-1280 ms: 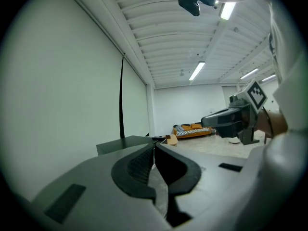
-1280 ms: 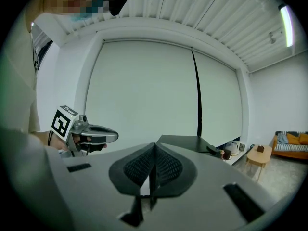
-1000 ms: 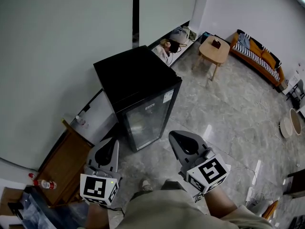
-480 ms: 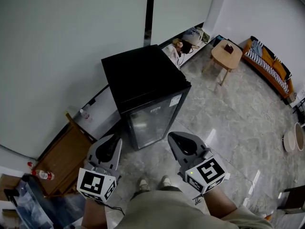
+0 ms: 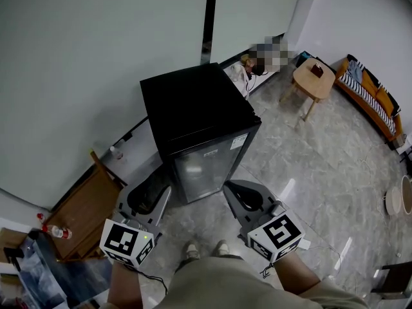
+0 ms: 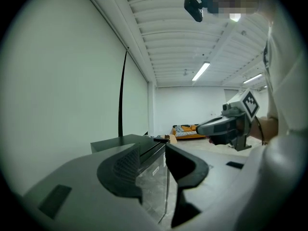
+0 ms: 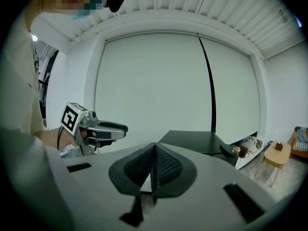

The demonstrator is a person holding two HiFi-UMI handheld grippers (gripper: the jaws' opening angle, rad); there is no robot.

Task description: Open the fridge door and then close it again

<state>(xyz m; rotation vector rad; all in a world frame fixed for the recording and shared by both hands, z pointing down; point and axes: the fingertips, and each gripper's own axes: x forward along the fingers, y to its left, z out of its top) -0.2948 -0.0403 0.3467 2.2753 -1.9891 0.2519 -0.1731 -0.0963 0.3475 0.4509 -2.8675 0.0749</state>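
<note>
A low black fridge (image 5: 193, 105) with a glass door (image 5: 205, 169) stands against the white wall, its door closed. Both grippers are held in front of it, short of the door. My left gripper (image 5: 153, 197) is at the door's left side; its jaws have just been opening and now stand apart with nothing between them. In the left gripper view the fridge (image 6: 154, 174) shows through the gap of the left gripper (image 6: 153, 154). My right gripper (image 5: 241, 195) is at the door's right side, its pads pressed together and empty, as the right gripper (image 7: 154, 163) shows in its own view.
A wooden cabinet (image 5: 80, 211) stands left of the fridge, with a bottle (image 5: 55, 232) beside it. A round wooden table (image 5: 314, 79) and an orange sofa (image 5: 374, 102) are at the far right. Bags lie by the wall behind the fridge. The floor is grey tile.
The left gripper's jaws have opened from shut. Both grippers and the person's feet have come closer to the fridge front. The right jaws stay shut.
</note>
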